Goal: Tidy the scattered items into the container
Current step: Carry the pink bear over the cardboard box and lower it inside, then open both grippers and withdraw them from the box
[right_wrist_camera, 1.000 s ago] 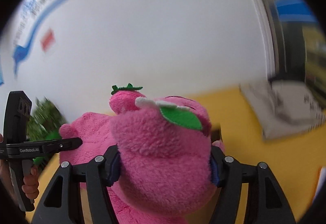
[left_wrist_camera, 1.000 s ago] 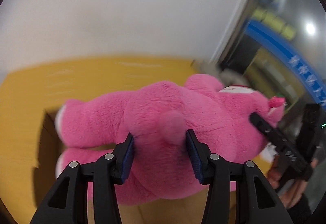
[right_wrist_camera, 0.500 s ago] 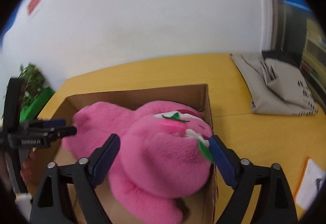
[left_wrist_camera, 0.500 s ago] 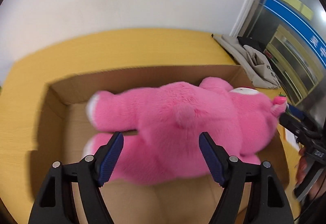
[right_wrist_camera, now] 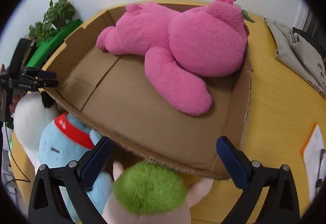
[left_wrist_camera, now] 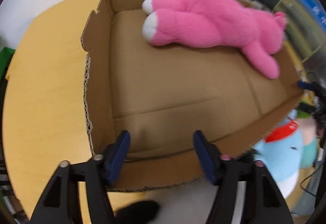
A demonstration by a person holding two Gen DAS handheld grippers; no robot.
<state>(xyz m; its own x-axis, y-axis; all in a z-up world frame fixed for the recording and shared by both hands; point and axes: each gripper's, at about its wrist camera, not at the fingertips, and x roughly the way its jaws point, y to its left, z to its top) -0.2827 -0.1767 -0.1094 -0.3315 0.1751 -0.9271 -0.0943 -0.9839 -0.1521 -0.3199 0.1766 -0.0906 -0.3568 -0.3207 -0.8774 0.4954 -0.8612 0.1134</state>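
A yellow table (right_wrist_camera: 281,102) carried a wide, shallow cardboard box (left_wrist_camera: 97,73), its walls low and its cut rims ragged. Inside the box, along the far wall, lay a large pink plush bear (right_wrist_camera: 183,40) on its side, white-soled feet toward one end and its head against the opposite end wall, one arm stretched over the bare cardboard floor. Nothing gripped the bear.

Outside the near wall of the box sat three more soft toys: a light blue one with a red band (right_wrist_camera: 61,142), a white one (right_wrist_camera: 30,114) just behind it, and a pale one with a green fuzzy top (right_wrist_camera: 148,187) closest to the right wrist camera.

The left gripper (left_wrist_camera: 161,154) hung over the near edge of the box, its blue pads (left_wrist_camera: 120,154) apart with nothing between them, the jaws closing. The right gripper (right_wrist_camera: 163,161) hovered above the green-topped toy, its jaws spread wide and opening, and its pads touched nothing.

A folded grey cloth (right_wrist_camera: 295,49) lay on the table well off to the right, with a sheet of paper (right_wrist_camera: 313,152) near the edge and a green plant (right_wrist_camera: 55,16) beyond the far left corner.
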